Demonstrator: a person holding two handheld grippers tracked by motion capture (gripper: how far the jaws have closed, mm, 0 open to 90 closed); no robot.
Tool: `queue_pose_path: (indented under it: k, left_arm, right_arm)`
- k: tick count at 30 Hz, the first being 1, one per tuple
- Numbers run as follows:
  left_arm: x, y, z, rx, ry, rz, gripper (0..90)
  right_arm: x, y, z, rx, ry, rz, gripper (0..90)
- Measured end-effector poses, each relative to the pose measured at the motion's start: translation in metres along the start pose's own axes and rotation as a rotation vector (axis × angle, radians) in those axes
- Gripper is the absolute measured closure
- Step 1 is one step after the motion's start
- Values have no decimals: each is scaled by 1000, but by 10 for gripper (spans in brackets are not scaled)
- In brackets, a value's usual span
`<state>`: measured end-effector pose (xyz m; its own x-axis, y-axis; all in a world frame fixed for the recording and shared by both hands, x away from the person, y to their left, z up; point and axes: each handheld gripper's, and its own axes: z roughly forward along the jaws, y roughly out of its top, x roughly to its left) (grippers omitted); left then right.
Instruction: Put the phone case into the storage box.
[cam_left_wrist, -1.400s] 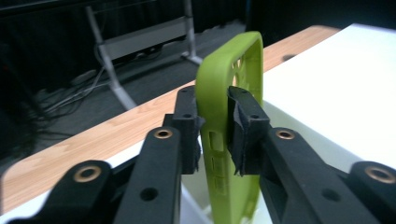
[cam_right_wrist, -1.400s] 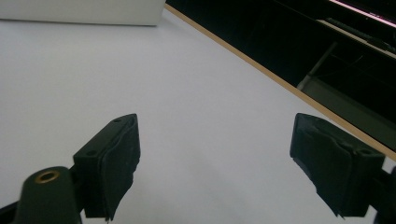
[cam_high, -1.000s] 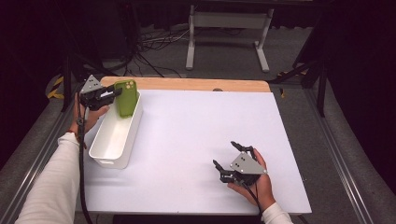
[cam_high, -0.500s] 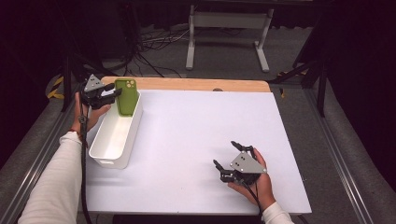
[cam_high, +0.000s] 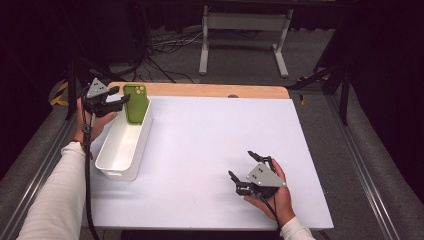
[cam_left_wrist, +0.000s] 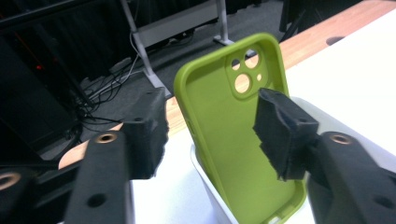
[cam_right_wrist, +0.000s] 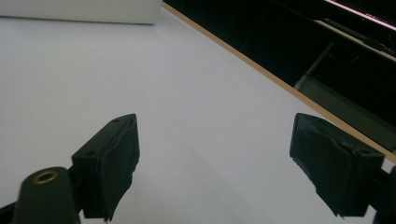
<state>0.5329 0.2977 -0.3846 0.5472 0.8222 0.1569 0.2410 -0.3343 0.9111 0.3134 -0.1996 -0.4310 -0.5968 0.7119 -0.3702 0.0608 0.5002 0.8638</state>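
Note:
A green phone case (cam_high: 136, 104) stands on end in the far end of a white bin (cam_high: 142, 146) and leans on its end wall. My left gripper (cam_high: 123, 95) is level with the case, just to its left, and open. In the left gripper view the case (cam_left_wrist: 224, 140) shows its hollow inside and camera holes past the spread jaws. One pad (cam_left_wrist: 280, 135) overlaps it and the other stands apart. Near the table's front right, my right gripper (cam_high: 241, 164) rests open with nothing in it. Its pads (cam_right_wrist: 112, 163) are wide over the bare white top.
The white table (cam_high: 210, 145) has a wooden strip (cam_high: 210, 90) along its far edge. The bin's wall (cam_right_wrist: 93, 11) lies far ahead of the right gripper. Beyond the table are cables and a grey stand (cam_high: 242, 22) on the dark floor.
The left hand has shifted slightly toward the far left corner, and its jaws now stand apart at the case. The case stays standing in the bin. The right hand has not moved.

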Motion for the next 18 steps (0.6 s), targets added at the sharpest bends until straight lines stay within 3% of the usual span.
queue_pose_path:
  k: [2, 5, 9, 18]
  left_arm:
    - [-1, 1, -5, -13, -3, -24, 397]
    - [-2, 2, -8, -6, -3, -25, 346]
    - [-6, 5, -19, -39, 8, -38, 291]
    - [-22, 8, -32, -59, 5, -22, 176]
  right_arm:
    - [1, 0, 0, 1, 4, -8, 170]
    - [1, 0, -1, -4, 6, -8, 170]
    - [1, 1, -3, -13, 7, -10, 170]
    - [-2, 4, -6, -32, 12, -2, 169]
